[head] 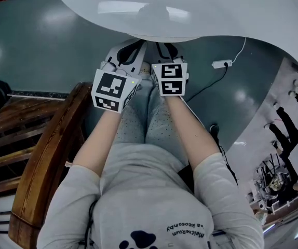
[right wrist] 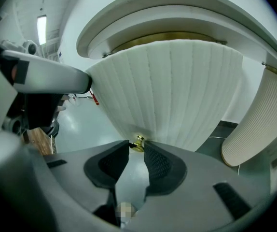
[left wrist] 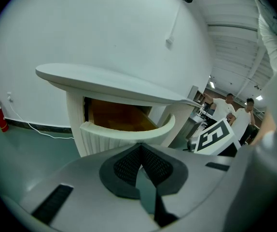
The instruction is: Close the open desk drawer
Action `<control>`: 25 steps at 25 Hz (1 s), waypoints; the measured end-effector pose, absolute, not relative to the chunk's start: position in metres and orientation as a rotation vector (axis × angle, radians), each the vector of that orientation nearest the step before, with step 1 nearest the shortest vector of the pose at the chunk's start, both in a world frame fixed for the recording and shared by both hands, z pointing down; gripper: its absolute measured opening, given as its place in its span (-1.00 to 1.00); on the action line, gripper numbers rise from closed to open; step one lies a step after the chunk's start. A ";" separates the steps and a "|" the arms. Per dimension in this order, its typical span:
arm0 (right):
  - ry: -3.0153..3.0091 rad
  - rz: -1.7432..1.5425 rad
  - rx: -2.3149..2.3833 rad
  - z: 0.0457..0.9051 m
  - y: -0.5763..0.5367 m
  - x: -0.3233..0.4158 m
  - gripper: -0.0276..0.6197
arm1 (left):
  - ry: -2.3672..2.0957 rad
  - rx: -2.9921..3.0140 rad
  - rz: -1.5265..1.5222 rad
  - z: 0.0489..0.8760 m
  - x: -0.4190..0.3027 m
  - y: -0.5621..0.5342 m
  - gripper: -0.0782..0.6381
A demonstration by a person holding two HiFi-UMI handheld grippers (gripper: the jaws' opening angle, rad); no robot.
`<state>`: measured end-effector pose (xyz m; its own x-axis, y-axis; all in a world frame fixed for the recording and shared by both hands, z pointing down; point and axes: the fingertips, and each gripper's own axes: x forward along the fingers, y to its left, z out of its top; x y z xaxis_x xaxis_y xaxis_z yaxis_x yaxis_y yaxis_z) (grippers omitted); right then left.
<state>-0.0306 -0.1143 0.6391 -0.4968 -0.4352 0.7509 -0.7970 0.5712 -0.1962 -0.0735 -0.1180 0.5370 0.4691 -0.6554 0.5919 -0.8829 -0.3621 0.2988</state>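
Under the white surface [right wrist: 201, 11], stiff ribbed drawer [right wrist: 177, 91] should glide; its brass knob [right wrist: 138, 142] sits between tips of released right tool [right wrist: 136, 151]; left tool [left wrist: 141, 151] clenched empty.

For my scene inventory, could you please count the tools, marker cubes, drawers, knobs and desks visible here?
tools, left tool and right tool: 2
marker cubes: 2
drawer: 1
gold knob: 1
desk: 1
Total: 7
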 end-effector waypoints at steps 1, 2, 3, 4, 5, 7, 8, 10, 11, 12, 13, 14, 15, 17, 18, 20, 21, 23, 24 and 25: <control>-2.147 0.705 0.983 0.639 -0.118 -0.031 -0.58 | -1.277 2.134 0.502 0.537 -0.074 -0.121 -0.76; -2.149 0.699 0.986 0.638 -0.122 -0.032 -0.58 | -1.284 2.135 0.499 0.536 -0.075 -0.125 -0.76; -2.152 0.693 0.988 0.638 -0.126 -0.032 -0.58 | -1.290 2.137 0.496 0.536 -0.076 -0.129 -0.76; -2.156 0.687 0.989 0.638 -0.130 -0.033 -0.58 | -1.296 2.140 0.494 0.536 -0.077 -0.133 -0.76; -2.159 0.682 0.990 0.638 -0.134 -0.034 -0.58 | -1.302 2.143 0.494 0.536 -0.078 -0.137 -0.76; -2.166 0.670 0.993 0.637 -0.141 -0.036 -0.58 | -1.312 2.151 0.492 0.535 -0.080 -0.144 -0.76; -2.168 0.664 0.994 0.636 -0.144 -0.038 -0.58 | -1.317 2.154 0.491 0.534 -0.081 -0.147 -0.76; -2.170 0.660 0.994 0.634 -0.149 -0.040 -0.58 | -1.324 2.157 0.488 0.533 -0.083 -0.151 -0.76; -2.171 0.660 0.995 0.634 -0.151 -0.040 -0.58 | -1.326 2.159 0.487 0.533 -0.083 -0.153 -0.76; -2.172 0.660 0.997 0.634 -0.152 -0.040 -0.58 | -1.327 2.162 0.486 0.533 -0.083 -0.155 -0.76; -2.173 0.659 0.998 0.634 -0.154 -0.039 -0.58 | -1.329 2.164 0.485 0.533 -0.082 -0.157 -0.76; -2.175 0.655 0.999 0.635 -0.156 -0.038 -0.58 | -1.332 2.165 0.483 0.533 -0.082 -0.159 -0.76; -2.176 0.652 0.998 0.635 -0.157 -0.038 -0.58 | -1.335 2.166 0.480 0.533 -0.081 -0.160 -0.76; -2.179 0.649 0.992 0.635 -0.158 -0.040 -0.58 | -1.344 2.169 0.468 0.533 -0.082 -0.161 -0.76; -2.181 0.646 0.991 0.634 -0.159 -0.040 -0.58 | -1.348 2.173 0.461 0.533 -0.083 -0.162 -0.76; -2.186 0.635 0.996 0.634 -0.162 -0.041 -0.58 | -1.357 2.187 0.450 0.533 -0.084 -0.164 -0.76; -2.188 0.631 0.998 0.634 -0.163 -0.041 -0.58 | -1.361 2.195 0.445 0.533 -0.084 -0.165 -0.76; -2.189 0.630 0.997 0.634 -0.166 -0.042 -0.58 | -1.368 2.209 0.432 0.533 -0.085 -0.168 -0.76; -2.189 0.630 0.995 0.634 -0.167 -0.043 -0.58 | -1.371 2.216 0.427 0.532 -0.086 -0.169 -0.76; -2.189 0.628 0.994 0.633 -0.168 -0.044 -0.58 | -1.373 2.222 0.423 0.532 -0.086 -0.171 -0.76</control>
<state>-0.0435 -0.1681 0.6334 -0.5053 -0.4773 0.7190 -0.7858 0.5988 -0.1547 -0.0865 -0.1709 0.5323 0.4458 -0.7430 0.4991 -0.8951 -0.3739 0.2430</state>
